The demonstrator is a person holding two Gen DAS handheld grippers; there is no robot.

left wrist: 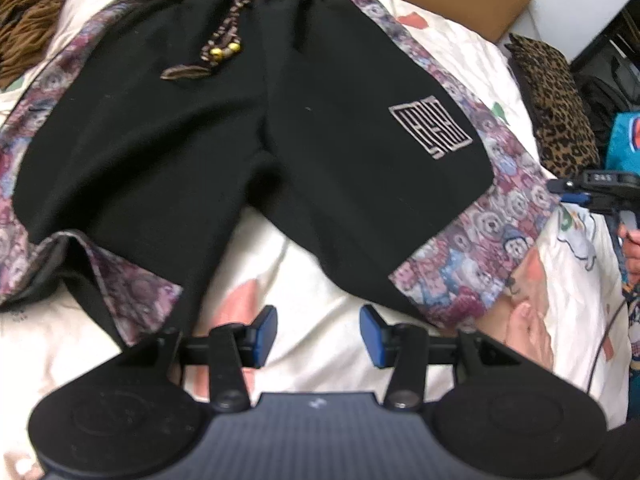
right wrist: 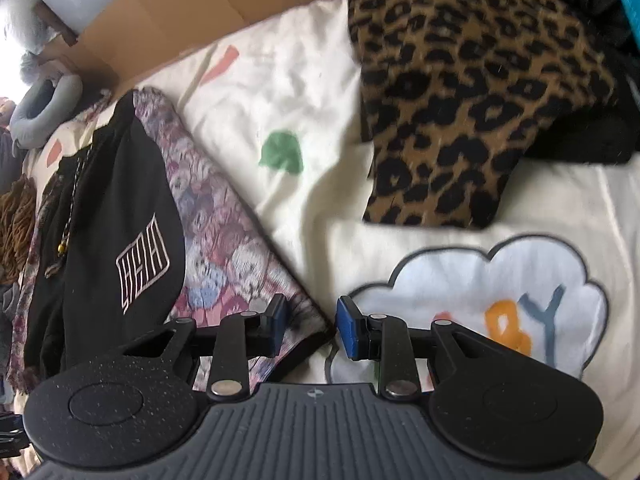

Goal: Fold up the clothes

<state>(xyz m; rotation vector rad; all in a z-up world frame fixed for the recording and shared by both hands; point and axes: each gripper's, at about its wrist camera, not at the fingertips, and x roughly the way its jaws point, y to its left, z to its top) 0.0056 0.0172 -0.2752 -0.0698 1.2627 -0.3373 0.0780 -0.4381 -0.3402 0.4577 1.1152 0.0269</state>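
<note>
The black shorts [left wrist: 248, 128] with patterned side panels lie spread flat on the white bedsheet [left wrist: 320, 280], waistband at the far end and both legs fanned apart, so every hem is easy to reach. The left gripper [left wrist: 318, 334] hovers over bare sheet between the leg hems, jaws apart, holding nothing. The right gripper [right wrist: 311, 326] sits at the outer hem corner, also spread and empty. A folded leopard-print garment [right wrist: 472, 92] rests well apart, out of the way.
</note>
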